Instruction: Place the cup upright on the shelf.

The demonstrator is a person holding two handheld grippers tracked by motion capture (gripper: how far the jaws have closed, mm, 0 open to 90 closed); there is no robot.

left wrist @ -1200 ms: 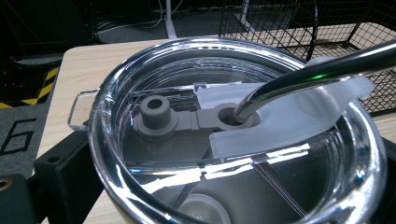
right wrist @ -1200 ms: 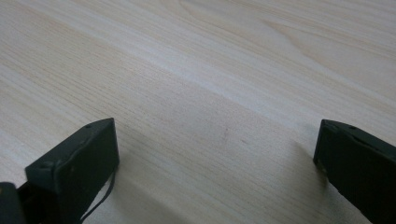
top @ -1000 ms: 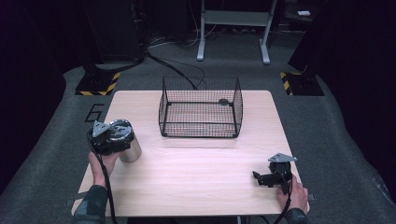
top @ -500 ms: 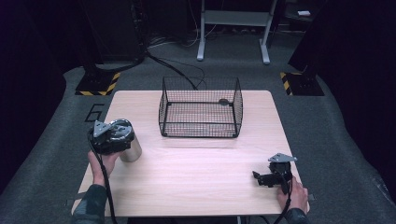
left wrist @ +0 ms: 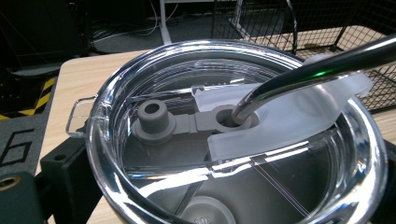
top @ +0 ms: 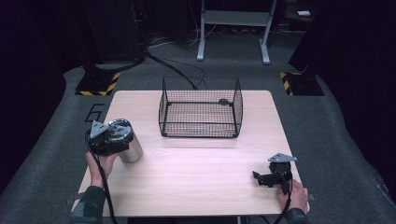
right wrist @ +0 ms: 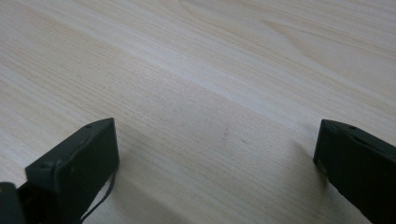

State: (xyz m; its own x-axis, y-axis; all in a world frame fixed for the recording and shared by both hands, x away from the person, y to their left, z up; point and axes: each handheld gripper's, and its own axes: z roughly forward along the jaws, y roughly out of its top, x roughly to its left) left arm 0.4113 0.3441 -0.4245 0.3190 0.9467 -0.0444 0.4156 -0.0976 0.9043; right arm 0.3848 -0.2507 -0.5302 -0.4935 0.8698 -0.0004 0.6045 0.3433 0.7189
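A steel tumbler (top: pixel 132 151) with a clear lid (left wrist: pixel 154 186) stands at the left side of the wooden table (top: pixel 201 163). A metal straw (left wrist: pixel 322 67) passes through the lid's grey stopper (left wrist: pixel 154 121). My left gripper (top: pixel 113 138) sits over the tumbler's top, its jaws on either side of the rim, shut on it. My right gripper (top: pixel 258 177) rests low near the table's front right corner. In the right gripper view the right gripper (right wrist: pixel 215 149) stands open, with bare wood between its fingers (right wrist: pixel 79 158).
A black wire basket (top: pixel 201 109) stands at the back middle of the table, open at the top, with a small dark item on its floor. Metal stand legs, cables and yellow-black striped bases sit on the dark floor beyond.
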